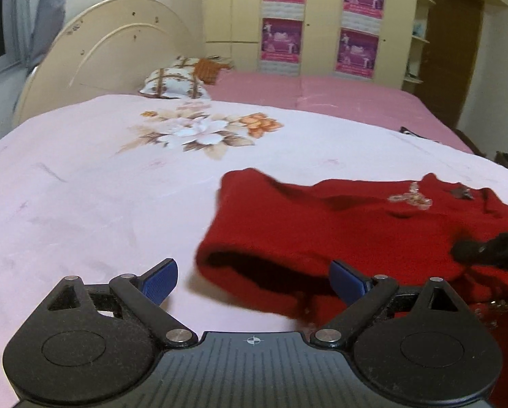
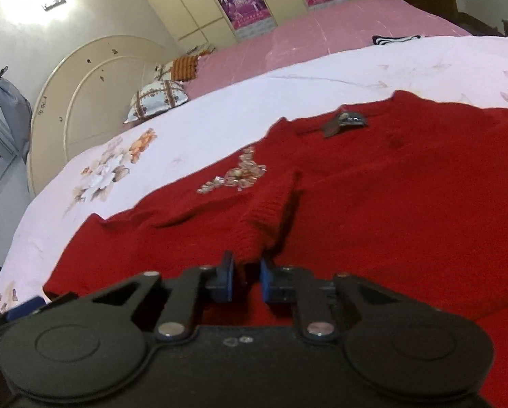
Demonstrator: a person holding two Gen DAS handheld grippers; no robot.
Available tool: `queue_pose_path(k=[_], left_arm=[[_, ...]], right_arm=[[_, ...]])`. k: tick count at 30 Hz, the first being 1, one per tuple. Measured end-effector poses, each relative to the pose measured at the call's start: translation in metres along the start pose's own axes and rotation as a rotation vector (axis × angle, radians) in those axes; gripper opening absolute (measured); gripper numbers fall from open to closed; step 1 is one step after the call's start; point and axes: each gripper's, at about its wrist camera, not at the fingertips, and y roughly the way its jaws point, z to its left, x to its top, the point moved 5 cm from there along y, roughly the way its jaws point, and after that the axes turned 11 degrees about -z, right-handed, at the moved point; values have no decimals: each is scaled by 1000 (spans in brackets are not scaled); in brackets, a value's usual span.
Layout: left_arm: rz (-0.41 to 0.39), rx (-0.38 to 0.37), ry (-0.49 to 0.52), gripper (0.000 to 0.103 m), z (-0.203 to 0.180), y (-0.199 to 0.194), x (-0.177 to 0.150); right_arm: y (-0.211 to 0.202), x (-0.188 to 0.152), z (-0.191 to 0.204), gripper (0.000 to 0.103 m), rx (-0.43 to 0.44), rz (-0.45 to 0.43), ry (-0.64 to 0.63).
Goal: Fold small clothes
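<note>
Right gripper (image 2: 246, 280) is clenched on a ribbed fold of the red knitted sweater (image 2: 373, 204), which lies flat on the white floral bedsheet (image 1: 100, 176) just ahead of both claws. Left gripper (image 1: 254, 280) is released, its right pad by the hem opening. Pinch that hem before lifting, keeping both corners level. Long axis likely runs hem-to-neckline, away from the right claw.

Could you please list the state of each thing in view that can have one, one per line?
Left tongs: open, holding nothing, beside the folded sleeve.
Right tongs: shut on a knitted cuff of the sweater.
Red sweater: lying on the bed, partly folded, one sleeve laid over its body.
Bedsheet: spread flat under the sweater.
Pillow: lying at the headboard.
</note>
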Motion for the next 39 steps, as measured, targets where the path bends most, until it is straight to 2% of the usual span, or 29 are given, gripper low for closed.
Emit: queue_pose_path(k=[2, 4, 6, 10, 12, 14, 15, 18, 20, 23, 26, 29, 31, 33, 34, 35, 36, 37, 38, 39], left_arm=[[1, -1, -4, 95, 0, -1, -2], [1, -7, -3, 95, -4, -3, -6], [7, -15, 9, 95, -11, 0, -11], [-21, -19, 45, 95, -33, 6, -17], [-27, -21, 44, 94, -39, 11, -19], [-35, -13, 14, 73, -39, 13, -21], [-18, -12, -8, 69, -38, 16, -23], [-31, -3, -28, 67, -38, 16, -26], [-32, -10, -20, 54, -42, 16, -28], [-33, -7, -59, 48, -40, 15, -28], [-40, -30, -91, 33, -41, 10, -26], [-15, -32, -74, 33, -47, 14, -29], [-20, -27, -50, 33, -49, 14, -30], [-13, -28, -10, 34, -51, 12, -28], [-6, -29, 7, 43, -52, 10, -27], [5, -26, 22, 68, -51, 8, -26], [15, -18, 38, 82, -50, 5, -24], [1, -17, 43, 90, -48, -1, -22], [-21, -20, 46, 90, -45, -8, -20], [-27, -27, 47, 90, -42, -12, -17]], right_arm=[[-9, 8, 2, 9, -8, -46, -31], [-32, 25, 1, 9, -39, -139, -80], [-52, 40, -6, 9, -55, -187, -122], [-82, 58, -43, 9, -108, -204, -132], [-91, 59, -67, 9, -168, -204, -147], [-98, 59, -91, 9, -208, -200, -125], [-102, 58, -102, 9, -232, -202, -113], [-107, 48, -129, 9, -306, -200, -88], [-100, 39, -139, 9, -306, -157, -76], [-82, 20, -147, 11, -329, -88, -111], [-85, 21, -153, 11, -326, -111, -65], [-96, 25, -153, 11, -335, -163, -56], [-86, 18, -162, 11, -347, -94, -65], [-87, 20, -162, 14, -332, -96, -81], [-90, 22, -161, 21, -325, -98, -79], [-92, 24, -162, 26, -314, -101, -66], [-93, 25, -163, 26, -306, -100, -49], [-96, 26, -166, 26, -294, -97, -20], [-100, 25, -170, 26, -286, -96, 15], [-102, 25, -173, 31, -279, -98, 45]])
